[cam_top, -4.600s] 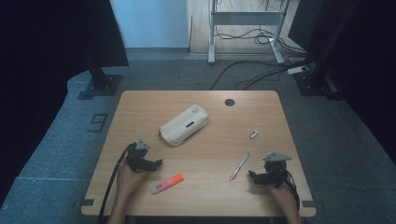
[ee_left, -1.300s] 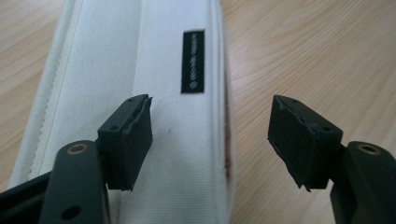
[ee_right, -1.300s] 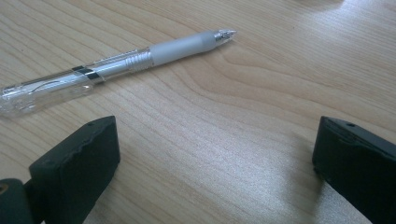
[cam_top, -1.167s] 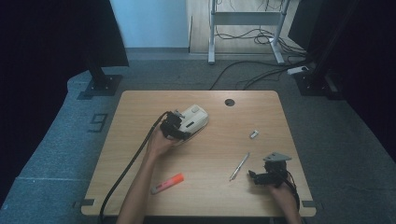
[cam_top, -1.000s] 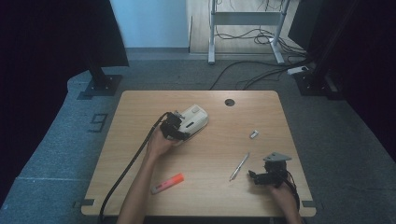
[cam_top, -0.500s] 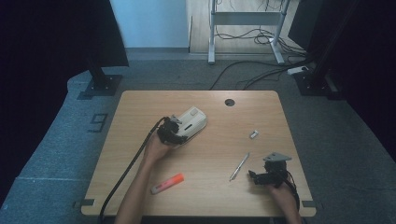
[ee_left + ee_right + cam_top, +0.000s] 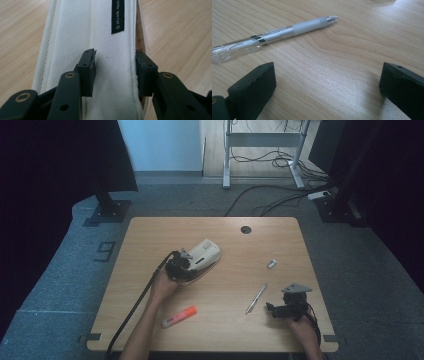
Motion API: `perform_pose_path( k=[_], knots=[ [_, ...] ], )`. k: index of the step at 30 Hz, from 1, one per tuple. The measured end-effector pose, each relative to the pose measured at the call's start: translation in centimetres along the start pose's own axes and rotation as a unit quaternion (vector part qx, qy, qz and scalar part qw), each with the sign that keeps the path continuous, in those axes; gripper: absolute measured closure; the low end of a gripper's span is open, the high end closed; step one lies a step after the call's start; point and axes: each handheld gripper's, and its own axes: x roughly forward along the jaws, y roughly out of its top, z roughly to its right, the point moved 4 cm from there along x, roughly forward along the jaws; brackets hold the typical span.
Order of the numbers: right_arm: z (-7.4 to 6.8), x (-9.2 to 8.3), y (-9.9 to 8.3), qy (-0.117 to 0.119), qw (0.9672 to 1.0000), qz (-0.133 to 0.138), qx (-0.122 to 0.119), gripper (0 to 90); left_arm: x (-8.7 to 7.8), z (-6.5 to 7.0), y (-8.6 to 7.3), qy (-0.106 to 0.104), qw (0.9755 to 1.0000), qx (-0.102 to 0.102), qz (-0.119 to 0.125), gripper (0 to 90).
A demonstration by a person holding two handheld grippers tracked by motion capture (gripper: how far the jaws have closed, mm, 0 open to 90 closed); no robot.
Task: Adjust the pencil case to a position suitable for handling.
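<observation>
Hands at work over a wooden counter (image 7: 150, 235): the left tool (image 7: 181, 267) sits at the near end of a white fabric pouch (image 7: 202, 256) lying near the counter's middle, its jaws partly closed around a band of the cloth, one on the top face, the other at the seam edge beside a black label (image 7: 117, 16). The right tool (image 7: 286, 308) rests at the near right corner with jaws spread wide and nothing between them, bare wood showing in the gap. A clear pen (image 7: 272, 37) lies just ahead of it, apart from both jaws. An orange marker (image 7: 179, 316) lies near the front edge beside the left forearm, and a small pale object (image 7: 271, 264) sits farther back on the right.
</observation>
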Motion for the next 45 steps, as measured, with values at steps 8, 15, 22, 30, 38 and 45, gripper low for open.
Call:
perform_pose_path(
  k=[8, 15, 22, 30, 38, 45],
  knots=[
    [0.0, 0.0, 0.0, 0.000, 1.0000, 0.000, 0.000, 0.5, -1.3, 0.2, -1.3, -0.020, 0.9997, -0.009, 0.006, 60.1],
    [0.0, 0.0, 0.0, 0.000, 1.0000, 0.000, 0.000, 0.5, -2.8, 0.4, -2.4, -0.033, 0.9991, -0.021, 0.016, 65.9],
    [0.0, 0.0, 0.0, 0.000, 1.0000, 0.000, 0.000, 0.6, -4.2, 0.6, -3.3, -0.054, 0.9960, -0.052, 0.050, 68.4],
    [0.0, 0.0, 0.0, -0.001, 1.0000, 0.000, 0.000, 0.6, -6.0, 0.4, -3.7, -0.067, 0.9924, -0.070, 0.075, 72.7],
    [0.0, 0.0, 0.0, -0.001, 1.0000, 0.000, 0.000, 0.6, -7.0, 0.1, -4.2, -0.070, 0.9901, -0.084, 0.088, 74.7],
    [0.0, 0.0, 0.0, 0.000, 1.0000, 0.001, 0.001, 0.6, -7.3, -0.2, -4.4, -0.069, 0.9882, -0.093, 0.100, 75.2]
  ],
)
